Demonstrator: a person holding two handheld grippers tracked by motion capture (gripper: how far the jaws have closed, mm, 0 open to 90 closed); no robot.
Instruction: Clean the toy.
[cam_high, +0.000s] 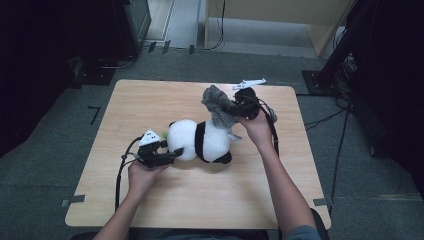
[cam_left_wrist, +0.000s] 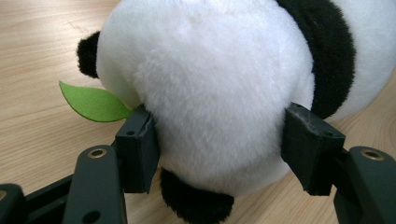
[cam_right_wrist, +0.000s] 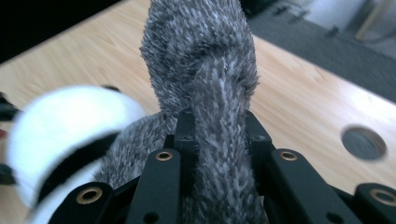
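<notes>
left forearm comes in from the bottom edge, hand low at the table, left gripper (cam_high: 172, 154) pointing right with jaws level and set wide, pads pressed into the panda (cam_left_wrist: 210, 93). right forearm reaches up and forward, hand raised, right gripper (cam_high: 239, 106) pointing left, jaws nearly closed, pinching grey cloth (cam_right_wrist: 205, 70).

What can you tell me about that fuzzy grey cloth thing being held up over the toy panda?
The grey fuzzy garment looks like soft, speckled fleece, bunched and twisted into a thick fold. The right hand-held gripper has its jaws shut on one fold and holds it raised above the wooden table. Its lower end drapes onto the plush panda, around the body by the black band. The panda lies on the table, clasped at its white end by the left hand-held gripper.
</notes>
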